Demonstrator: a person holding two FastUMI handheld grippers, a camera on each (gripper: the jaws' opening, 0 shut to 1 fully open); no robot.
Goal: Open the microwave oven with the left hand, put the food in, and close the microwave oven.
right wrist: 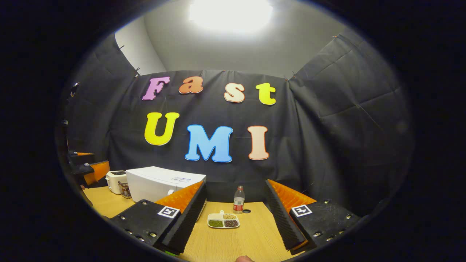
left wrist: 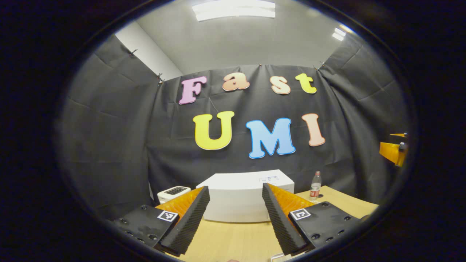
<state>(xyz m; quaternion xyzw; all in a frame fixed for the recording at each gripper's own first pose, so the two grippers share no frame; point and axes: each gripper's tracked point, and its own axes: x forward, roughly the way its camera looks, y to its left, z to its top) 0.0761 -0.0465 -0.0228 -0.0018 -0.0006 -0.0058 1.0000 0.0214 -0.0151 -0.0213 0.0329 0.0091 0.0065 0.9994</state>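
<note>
Both tongs idle, nothing gripped.

Left tongs [left wrist: 236, 218]: fingers spread wide, nothing between them, held above the desk [left wrist: 233, 240]. They point straight at the microwave oven [left wrist: 247, 196], a white box sitting at the back of the desk against the black cloth wall. Its door looks closed from here; can't make out the handle. In the left gripper view a white toaster [left wrist: 174, 193] sits just left of the microwave, partly hidden behind the left finger. A plastic bottle [left wrist: 315, 185] with a red label stands upright to the right of the microwave, apart from it.

Right tongs [right wrist: 236, 214]: also wide open, empty, hovering over the desk [right wrist: 233, 243]. Between the fingers, further out on the desk, lies the food tray [right wrist: 223, 220]: a small white divided dish, three compartments, green stuff on the left, dark on the right, pale grains at the back. It rests flat on the wood, untouched. The bottle [right wrist: 238, 199] stands just behind it. In the right gripper view the microwave [right wrist: 164, 183] is off to the left, toaster [right wrist: 116, 182] beyond it, so the tray sits to the right of the oven, well apart from it. The left tongs [right wrist: 89, 169] show at the far left edge of that view; too clipped to judge there.
</note>
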